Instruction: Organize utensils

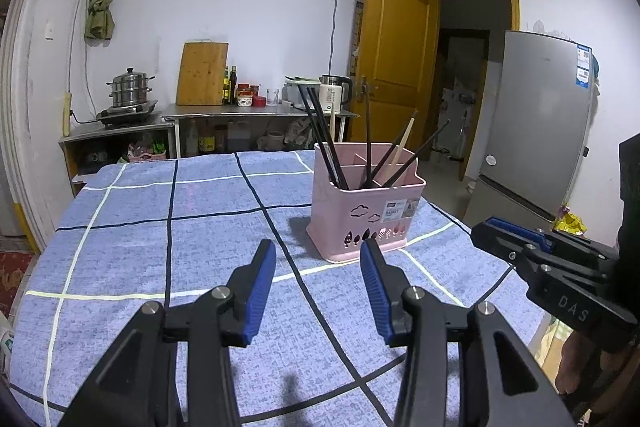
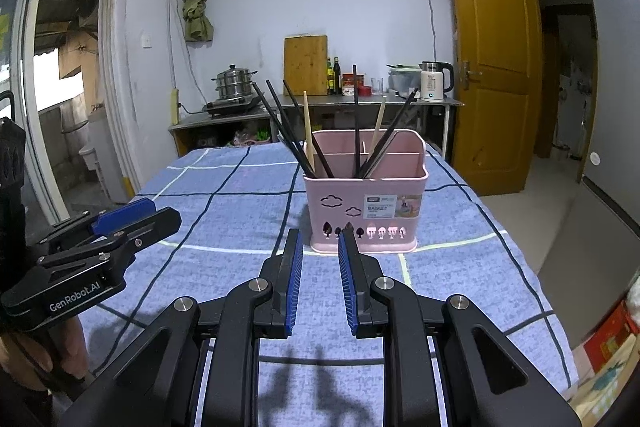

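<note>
The left gripper (image 1: 318,251) hangs over the blue checked tablecloth (image 1: 208,211) with its blue-padded fingers (image 1: 260,279) set fairly wide and nothing between them. The right gripper (image 2: 319,241) shows a narrower gap between its own blue pads (image 2: 294,279), also empty, above the same cloth.

Just beyond the right gripper's fingertips, a little to their right, stands the pink utensil basket (image 2: 364,211), upright on the cloth. From the left gripper it sits ahead and to the right of the fingertips (image 1: 366,215), apart from them. Black chopsticks (image 2: 288,131) and pale wooden chopsticks (image 2: 307,131) lean out of its compartments at different angles; some tilt left, others right. A white label (image 2: 380,207) and cloud-shaped cutouts mark the basket's near wall.

Each gripper shows at the edge of the other's view, the two side by side and apart; a hand (image 2: 60,351) grips the left one's handle.

Far past the basket, a steel counter (image 2: 360,101) along the wall carries a steamer pot (image 2: 232,81), a wooden cutting board (image 2: 306,65), bottles and a white kettle (image 2: 434,83). To the right are a yellow door (image 2: 492,67) and a grey refrigerator (image 1: 540,123)
</note>
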A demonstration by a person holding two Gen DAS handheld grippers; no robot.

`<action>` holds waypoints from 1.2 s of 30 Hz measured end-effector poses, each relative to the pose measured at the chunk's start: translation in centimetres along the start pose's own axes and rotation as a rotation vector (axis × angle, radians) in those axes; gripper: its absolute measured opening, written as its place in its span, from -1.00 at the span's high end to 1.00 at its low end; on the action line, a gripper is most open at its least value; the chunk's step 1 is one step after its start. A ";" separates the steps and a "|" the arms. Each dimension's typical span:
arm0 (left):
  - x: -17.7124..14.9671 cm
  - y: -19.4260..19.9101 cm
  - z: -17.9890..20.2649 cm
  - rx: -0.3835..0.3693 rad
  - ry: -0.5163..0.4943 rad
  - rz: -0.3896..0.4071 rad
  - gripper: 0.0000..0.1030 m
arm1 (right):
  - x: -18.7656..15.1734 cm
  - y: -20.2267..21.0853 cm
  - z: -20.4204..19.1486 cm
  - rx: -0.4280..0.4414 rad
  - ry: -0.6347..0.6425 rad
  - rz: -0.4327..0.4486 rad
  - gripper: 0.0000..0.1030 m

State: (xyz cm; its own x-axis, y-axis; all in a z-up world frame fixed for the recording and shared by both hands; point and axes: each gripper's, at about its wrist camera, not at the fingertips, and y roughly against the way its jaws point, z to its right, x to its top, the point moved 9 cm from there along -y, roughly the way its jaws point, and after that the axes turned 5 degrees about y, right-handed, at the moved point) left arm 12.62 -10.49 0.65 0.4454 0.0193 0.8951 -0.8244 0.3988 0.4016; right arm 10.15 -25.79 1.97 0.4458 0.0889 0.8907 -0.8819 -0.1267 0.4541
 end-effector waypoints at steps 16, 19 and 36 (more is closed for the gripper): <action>-0.1 0.2 0.1 0.010 -0.003 0.004 0.10 | -0.2 -0.3 -0.1 0.004 0.000 -0.008 0.63; 0.0 0.3 0.1 0.008 -0.007 0.004 0.10 | -0.2 -0.4 -0.1 0.003 0.001 -0.009 0.63; -0.4 0.4 0.3 0.018 -0.012 0.001 0.10 | -0.4 -0.4 -0.3 0.003 0.008 -0.018 0.63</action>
State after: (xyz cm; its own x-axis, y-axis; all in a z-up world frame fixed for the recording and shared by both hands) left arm 12.06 -10.61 0.52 0.4407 0.0082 0.8976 -0.8310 0.3820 0.4044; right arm 10.33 -25.50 1.45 0.4601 0.0989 0.8823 -0.8735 -0.1278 0.4698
